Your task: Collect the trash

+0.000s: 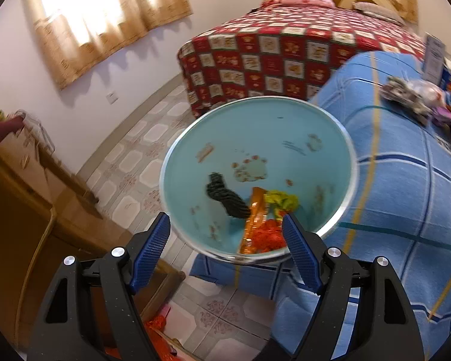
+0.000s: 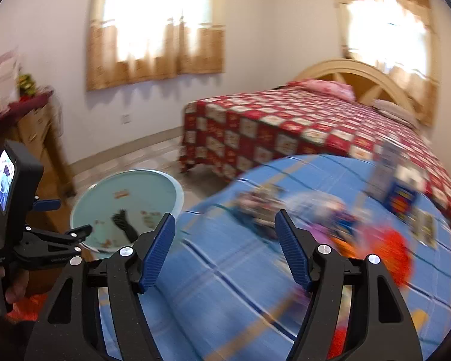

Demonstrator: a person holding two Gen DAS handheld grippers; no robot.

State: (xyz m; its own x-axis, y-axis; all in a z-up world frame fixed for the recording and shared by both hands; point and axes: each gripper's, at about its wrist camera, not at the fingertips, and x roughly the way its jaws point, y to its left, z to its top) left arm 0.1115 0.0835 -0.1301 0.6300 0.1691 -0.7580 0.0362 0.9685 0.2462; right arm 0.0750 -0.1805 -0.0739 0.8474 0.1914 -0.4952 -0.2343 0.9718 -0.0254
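Left tool (image 1: 225, 249) gapes empty over blue bin (image 1: 285, 126) holding trash (image 1: 264, 225)

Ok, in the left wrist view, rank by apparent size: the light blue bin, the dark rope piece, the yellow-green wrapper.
1. Light blue bin, by far the largest.
2. Dark rope piece.
3. Yellow-green wrapper, slightly smaller than the rope; both lie inside the bin, so nearness hardly skews it.

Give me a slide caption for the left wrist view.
Open left hand-held gripper above a light blue bin holding orange wrappers and a dark rope.
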